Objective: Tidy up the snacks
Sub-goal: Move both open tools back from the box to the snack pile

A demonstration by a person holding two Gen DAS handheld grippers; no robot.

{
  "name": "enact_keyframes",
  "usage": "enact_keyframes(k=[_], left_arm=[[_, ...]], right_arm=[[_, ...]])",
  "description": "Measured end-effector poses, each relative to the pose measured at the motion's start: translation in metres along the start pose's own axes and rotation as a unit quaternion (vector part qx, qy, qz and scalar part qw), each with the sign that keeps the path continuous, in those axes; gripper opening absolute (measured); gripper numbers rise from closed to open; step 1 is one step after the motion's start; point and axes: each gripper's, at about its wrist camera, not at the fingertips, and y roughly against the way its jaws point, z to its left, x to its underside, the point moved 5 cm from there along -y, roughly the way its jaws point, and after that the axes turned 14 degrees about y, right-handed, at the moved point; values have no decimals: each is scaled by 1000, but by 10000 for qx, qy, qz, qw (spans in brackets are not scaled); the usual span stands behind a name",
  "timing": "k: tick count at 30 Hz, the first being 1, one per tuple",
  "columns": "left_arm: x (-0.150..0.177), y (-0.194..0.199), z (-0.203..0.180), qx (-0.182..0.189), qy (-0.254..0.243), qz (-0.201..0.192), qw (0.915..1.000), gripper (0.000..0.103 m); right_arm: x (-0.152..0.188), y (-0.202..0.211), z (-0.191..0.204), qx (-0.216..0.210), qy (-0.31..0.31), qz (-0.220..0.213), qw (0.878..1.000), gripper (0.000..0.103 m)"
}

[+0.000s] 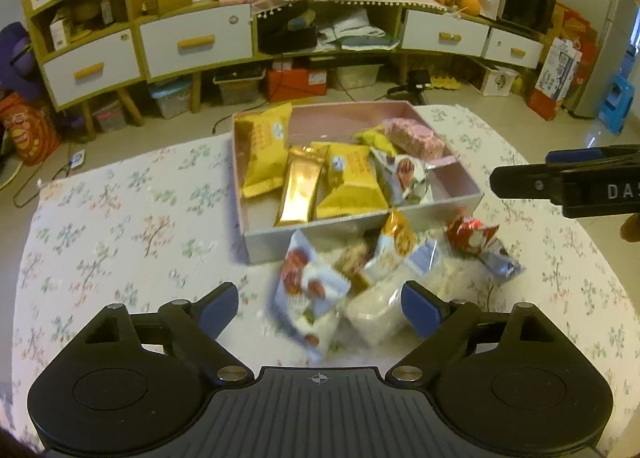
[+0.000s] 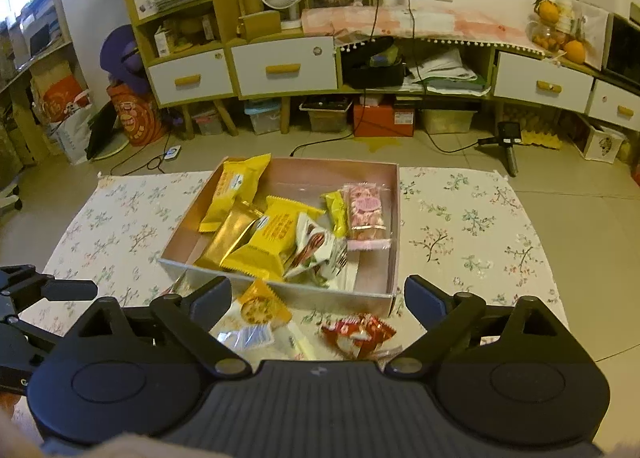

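Note:
A pink open box (image 1: 460, 199) (image 2: 394, 217) sits on the flowered tablecloth and holds several snacks: yellow packs (image 1: 264, 153) (image 2: 276, 234), a gold bar (image 1: 300, 189), a pink pack (image 1: 414, 135) (image 2: 365, 213). A loose pile lies in front of the box: a white-and-red pack (image 1: 308, 286), a pale cake pack (image 1: 376, 312), an orange cookie pack (image 1: 398, 236) (image 2: 262, 306), a red pack (image 1: 472, 236) (image 2: 356, 332). My left gripper (image 1: 320, 306) is open around the white-and-red pack. My right gripper (image 2: 318, 298) is open above the loose pile; it also shows in the left wrist view (image 1: 560, 185).
The flowered tablecloth (image 1: 120, 225) (image 2: 480, 225) covers a low table. Beyond it stand a cabinet with white drawers (image 1: 196, 43) (image 2: 284, 67), storage bins on the floor (image 2: 262, 115) and a small tripod (image 2: 506, 141).

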Motion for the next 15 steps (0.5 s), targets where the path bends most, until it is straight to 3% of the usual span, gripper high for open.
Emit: enact_keyframes(k=[15], left_arm=[[44,25,28,-199,80,24,9998,95]], right_arm=[[25,9,29,-185,66,-55,9998,96]])
